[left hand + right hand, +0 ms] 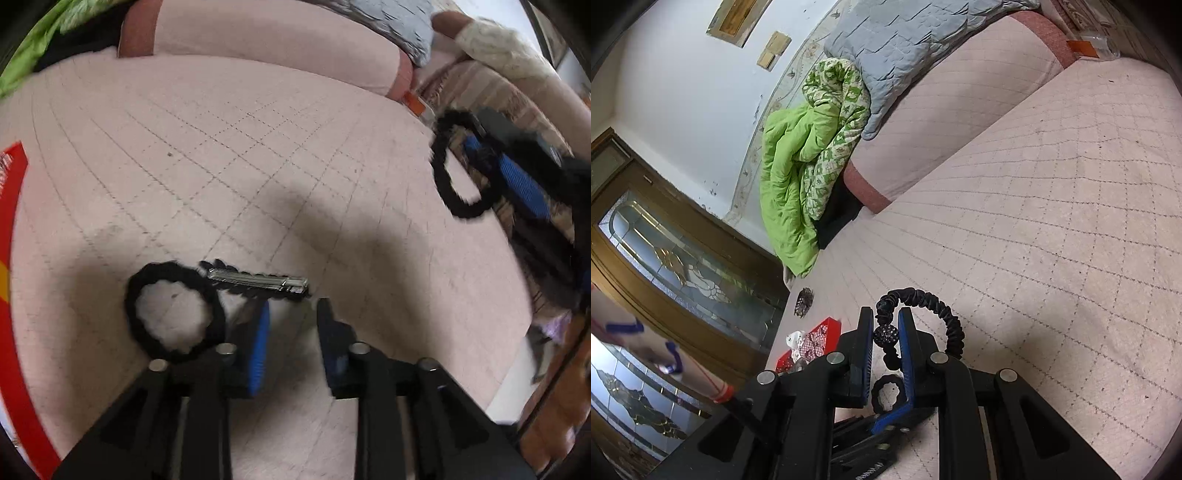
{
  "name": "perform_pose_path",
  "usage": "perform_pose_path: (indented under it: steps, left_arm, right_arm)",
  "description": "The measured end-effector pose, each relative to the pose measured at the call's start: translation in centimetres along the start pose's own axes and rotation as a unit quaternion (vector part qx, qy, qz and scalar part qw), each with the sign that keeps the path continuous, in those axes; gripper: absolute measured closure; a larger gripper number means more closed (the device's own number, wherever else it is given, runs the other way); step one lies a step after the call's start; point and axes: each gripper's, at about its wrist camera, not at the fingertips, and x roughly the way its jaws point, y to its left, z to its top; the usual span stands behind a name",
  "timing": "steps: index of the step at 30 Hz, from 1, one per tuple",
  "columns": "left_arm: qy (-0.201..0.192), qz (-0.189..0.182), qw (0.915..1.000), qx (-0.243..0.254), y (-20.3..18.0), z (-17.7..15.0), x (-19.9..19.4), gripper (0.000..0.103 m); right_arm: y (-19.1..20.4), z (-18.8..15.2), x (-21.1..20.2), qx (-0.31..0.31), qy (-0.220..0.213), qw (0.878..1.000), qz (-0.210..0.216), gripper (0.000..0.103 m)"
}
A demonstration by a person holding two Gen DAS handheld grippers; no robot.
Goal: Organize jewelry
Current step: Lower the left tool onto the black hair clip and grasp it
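Right tongs (pixel 886 334) clamp the beaded scrunchie (pixel 925 306): soft, light. Left tongs (pixel 291 314) stand apart, empty, just beside the stiff, slippery hair clip (pixel 258 282); pinch its middle.

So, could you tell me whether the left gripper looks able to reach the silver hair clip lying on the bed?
Probably yes. The hair clip lies just ahead of the left gripper, with bare quilt between them. The black scrunchie touches its left end and might be nudged.
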Motion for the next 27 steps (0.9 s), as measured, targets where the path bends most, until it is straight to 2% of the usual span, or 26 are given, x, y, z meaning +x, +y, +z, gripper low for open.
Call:
perform_pose_path:
  steps: [4, 7, 9, 12, 14, 18, 21, 24, 27]
  left_arm:
    - [-0.006, 0.012, 0.9999, 0.006, -0.4, 2.8, 1.0, 0.077]
    - [-0.033, -0.008, 0.9992, 0.018, -0.3, 3.9, -0.9, 0.077]
    - [-0.047, -0.007, 0.9980, 0.041, 0.0, 4.5, -2.4, 0.076]
    - [-0.049, 0.008, 0.9967, 0.064, 1.5, 5.5, -3.2, 0.063]
    - [-0.040, 0.010, 0.9962, 0.077, 2.0, 6.0, -3.0, 0.056]
    - [0.002, 0.011, 0.9896, 0.144, 1.0, 5.7, -1.5, 0.054]
    - [0.032, 0.041, 0.9749, 0.216, -0.2, 4.3, -0.1, 0.054]
    - [0.052, 0.079, 0.9634, 0.251, -0.5, 3.5, 1.4, 0.054]
    - [0.040, 0.077, 0.9668, 0.240, -0.1, 3.7, 1.8, 0.059]
  right_arm:
    - [-0.1, 0.0, 0.0, 0.002, -0.001, 1.000, -0.002, 0.088]
    - [-0.3, 0.1, -0.3, 0.005, -0.008, 1.000, -0.005, 0.088]
    - [-0.6, 0.2, -0.8, 0.010, -0.015, 1.000, -0.009, 0.088]
    - [-1.3, 0.5, -1.3, 0.022, -0.024, 0.999, -0.010, 0.088]
    - [-1.5, 0.6, -1.3, 0.029, -0.024, 0.999, -0.007, 0.088]
    - [-1.3, 0.5, -0.8, 0.025, -0.015, 1.000, -0.004, 0.088]
    - [-1.4, 0.6, -0.8, 0.029, -0.014, 0.999, -0.002, 0.088]
    - [-1.6, 0.7, -0.8, 0.034, -0.014, 0.999, -0.002, 0.087]
    - [-1.6, 0.7, -0.7, 0.034, -0.012, 0.999, -0.001, 0.087]
